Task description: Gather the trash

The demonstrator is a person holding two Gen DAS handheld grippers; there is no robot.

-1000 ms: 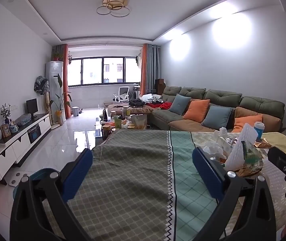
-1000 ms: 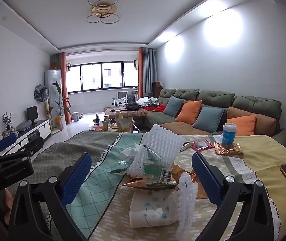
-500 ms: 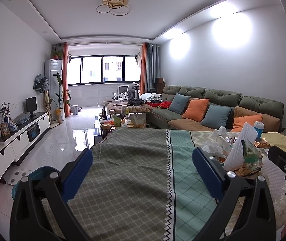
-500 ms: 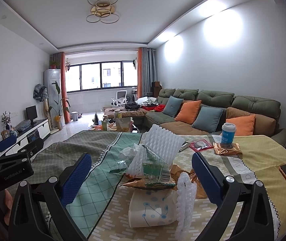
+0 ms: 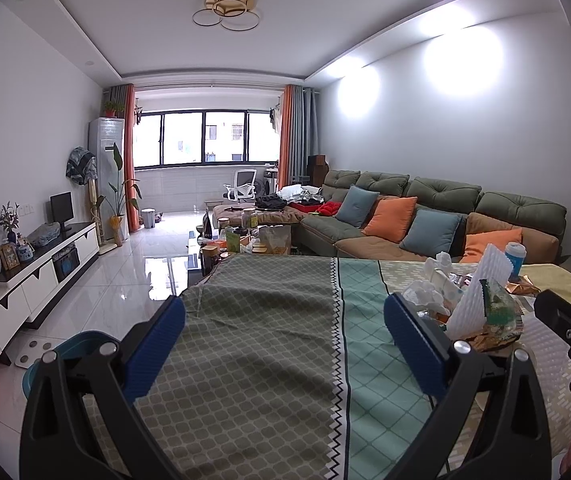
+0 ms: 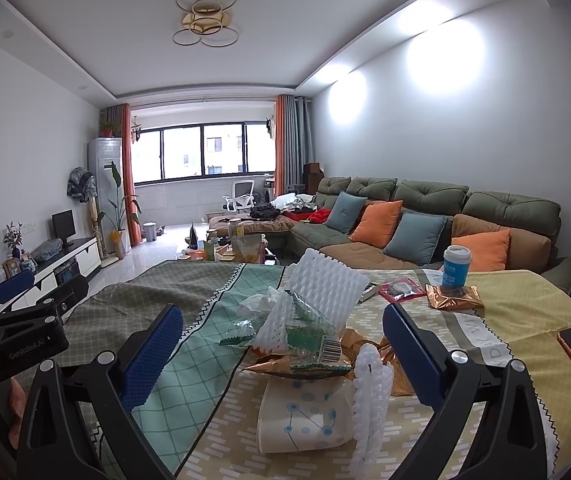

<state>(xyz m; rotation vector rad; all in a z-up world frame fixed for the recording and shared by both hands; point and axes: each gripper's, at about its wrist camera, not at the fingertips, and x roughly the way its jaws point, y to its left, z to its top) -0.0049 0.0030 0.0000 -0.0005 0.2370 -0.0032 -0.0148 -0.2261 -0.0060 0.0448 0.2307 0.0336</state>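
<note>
Both grippers' jaws stay spread and empty. The right gripper (image 6: 283,344) hovers facing the trash pile (image 6: 309,332) on the table (image 6: 525,308); the left gripper (image 5: 285,334) beside it. Nothing has shifted in 1 second, so collecting hasn't begun.

Daylight and wall glare in a bent room

We are seeing the window (image 5: 205,138) blowing out white, bright patches glaring on the right wall (image 6: 445,56), edges curving and darkening at corners.
</note>
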